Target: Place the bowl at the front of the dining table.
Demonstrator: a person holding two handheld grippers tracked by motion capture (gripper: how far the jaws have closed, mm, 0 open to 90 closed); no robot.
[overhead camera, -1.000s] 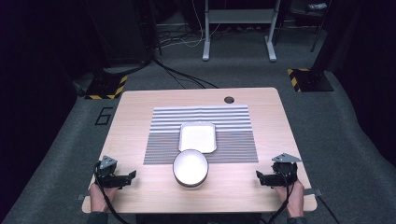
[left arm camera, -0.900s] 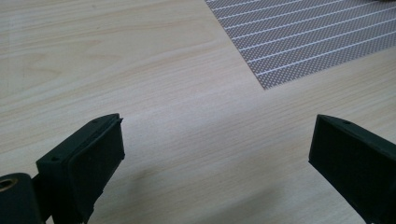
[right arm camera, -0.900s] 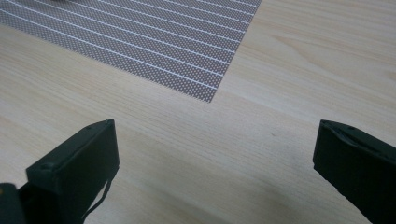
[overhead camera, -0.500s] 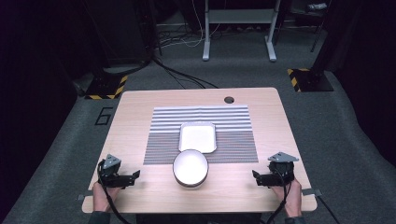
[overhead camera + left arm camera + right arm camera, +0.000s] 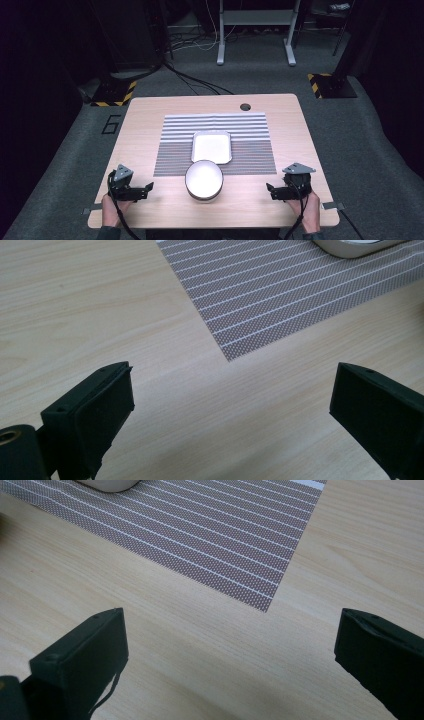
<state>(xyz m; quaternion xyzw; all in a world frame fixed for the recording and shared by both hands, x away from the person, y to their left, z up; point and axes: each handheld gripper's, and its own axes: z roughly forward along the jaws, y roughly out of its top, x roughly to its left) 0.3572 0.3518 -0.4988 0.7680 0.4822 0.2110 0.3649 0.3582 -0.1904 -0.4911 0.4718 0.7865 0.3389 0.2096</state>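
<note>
A striped placemat lies in the middle of the wooden table. On it rests a white rectangular tray, and a white round bowl sits at the mat's near edge. My left gripper is near the front left corner, open, pointing toward the bowl, with bare wood between its jaws. My right gripper is near the front right, open and empty, pointing left. The left gripper view has the mat's corner and the tray's rim. The right gripper view has the mat and a white rim.
A round cable hole sits near the table's far edge. Grey carpet surrounds the table, with cables, a metal stand and yellow-black striped feet beyond it. Bare wood lies between each gripper and the bowl.
Both grippers have shifted slightly inward toward the bowl, the left to the right and the right to the left. The bowl and tray have not moved.
</note>
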